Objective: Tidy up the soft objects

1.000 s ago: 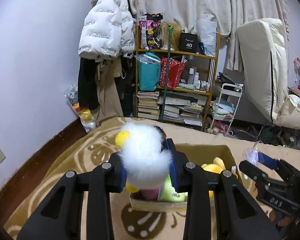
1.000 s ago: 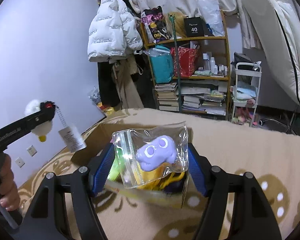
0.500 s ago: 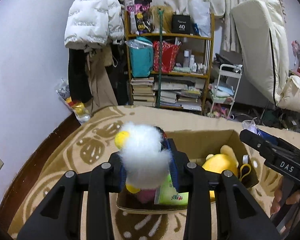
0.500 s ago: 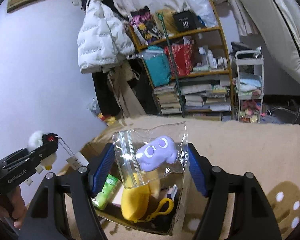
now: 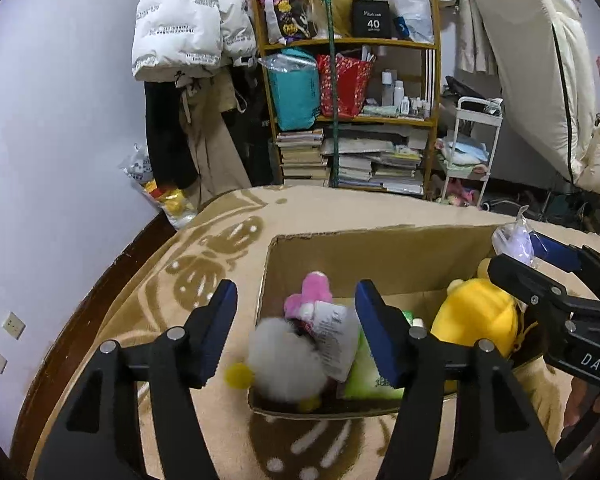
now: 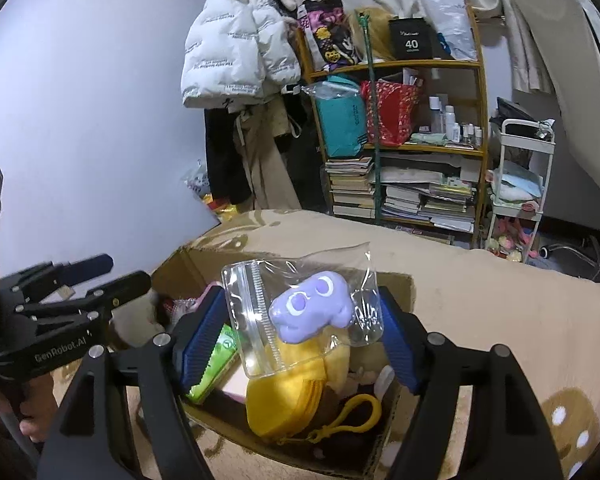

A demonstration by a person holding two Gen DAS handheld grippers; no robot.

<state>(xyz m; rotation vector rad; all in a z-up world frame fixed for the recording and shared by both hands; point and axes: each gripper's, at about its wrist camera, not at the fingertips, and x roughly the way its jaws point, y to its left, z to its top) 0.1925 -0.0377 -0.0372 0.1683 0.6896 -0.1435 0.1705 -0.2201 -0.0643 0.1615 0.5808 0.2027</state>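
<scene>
My left gripper (image 5: 296, 320) is open above the near left corner of the cardboard box (image 5: 380, 246). The white fluffy toy (image 5: 286, 364) with yellow parts and a paper tag lies blurred at the box's near edge, below the fingers. My right gripper (image 6: 300, 332) is shut on a clear zip bag (image 6: 304, 308) holding a purple plush, above the box (image 6: 396, 286). In the box lie a yellow plush (image 5: 478, 326), a pink plush (image 5: 310, 294) and a green packet (image 5: 370, 374). The right gripper shows in the left wrist view (image 5: 540, 268).
The box sits on a tan patterned blanket (image 5: 204, 264). Behind it stand a wooden shelf (image 5: 352, 112) full of books and bags, a white cart (image 5: 468, 152), a hanging white jacket (image 5: 188, 24) and a leaning mattress (image 5: 540, 80). The left gripper shows in the right wrist view (image 6: 88, 276).
My left gripper has opened and let go of the white fluffy toy, which has dropped toward the box's near edge. The right gripper has moved over the box with the bag.
</scene>
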